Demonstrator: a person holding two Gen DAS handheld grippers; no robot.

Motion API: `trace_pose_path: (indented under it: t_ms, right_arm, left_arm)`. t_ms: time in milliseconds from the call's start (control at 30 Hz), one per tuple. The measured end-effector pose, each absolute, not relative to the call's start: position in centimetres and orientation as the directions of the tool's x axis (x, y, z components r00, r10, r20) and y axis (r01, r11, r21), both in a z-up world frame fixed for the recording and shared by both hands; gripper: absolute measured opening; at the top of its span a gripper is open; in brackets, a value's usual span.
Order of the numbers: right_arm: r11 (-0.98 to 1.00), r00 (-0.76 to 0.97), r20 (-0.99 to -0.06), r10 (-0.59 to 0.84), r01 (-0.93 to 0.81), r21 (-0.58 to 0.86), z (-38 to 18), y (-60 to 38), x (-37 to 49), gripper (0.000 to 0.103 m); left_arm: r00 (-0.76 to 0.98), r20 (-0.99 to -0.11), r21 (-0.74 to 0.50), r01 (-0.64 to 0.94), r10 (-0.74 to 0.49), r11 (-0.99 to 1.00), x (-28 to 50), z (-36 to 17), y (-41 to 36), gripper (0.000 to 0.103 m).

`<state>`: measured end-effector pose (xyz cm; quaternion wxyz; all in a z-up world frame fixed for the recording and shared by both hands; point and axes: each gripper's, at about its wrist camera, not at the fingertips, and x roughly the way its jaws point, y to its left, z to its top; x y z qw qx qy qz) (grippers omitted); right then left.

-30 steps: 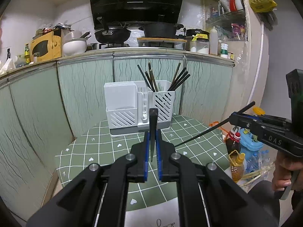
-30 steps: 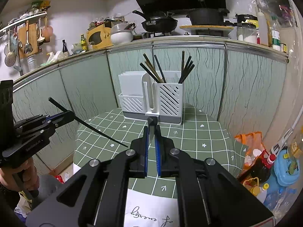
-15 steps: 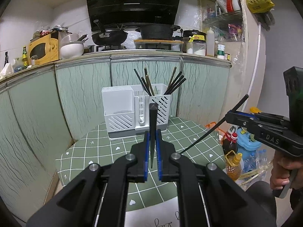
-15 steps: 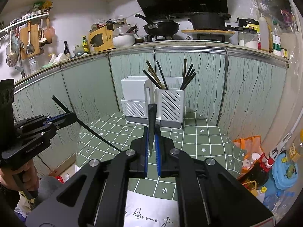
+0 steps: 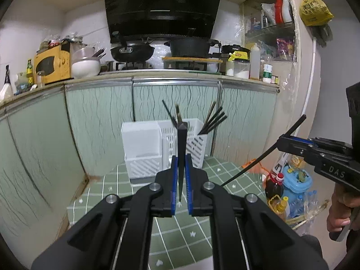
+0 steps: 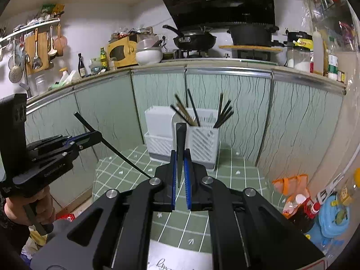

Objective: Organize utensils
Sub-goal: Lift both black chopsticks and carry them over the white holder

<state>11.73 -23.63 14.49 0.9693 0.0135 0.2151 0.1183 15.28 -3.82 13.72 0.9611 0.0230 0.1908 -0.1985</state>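
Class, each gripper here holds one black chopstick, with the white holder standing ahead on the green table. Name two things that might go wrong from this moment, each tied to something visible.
1. The left gripper and right gripper each pinch a thin chopstick partway along; it may pivot or slip.
2. The white holder already has chopsticks leaning out at angles; a new one could catch on them, or nudge the holder.

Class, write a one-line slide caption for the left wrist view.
Left gripper holds a black chopstick upright before the white utensil holder; right gripper holds another chopstick.
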Motion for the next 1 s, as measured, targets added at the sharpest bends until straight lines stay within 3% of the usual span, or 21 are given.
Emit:
trace_pose_path:
  t_ms: [633,1000]
  right_arm:
    - [0.980,0.895,-0.399,0.200,-0.190,0.065,22.5,-26.4,22.1,0.006]
    - [0.982,0.883,-0.430,0.189,-0.180,0.062,22.8,-27.2,29.4,0.006]
  left_arm:
    - [0.845,-0.313,-0.032,0.447,-0.433,0.894,24.1,22.0,-9.1,0.006]
    - [0.832,-0.353,-0.014,0.452,-0.427,0.892,31.2,21.0,-12.0,0.006]
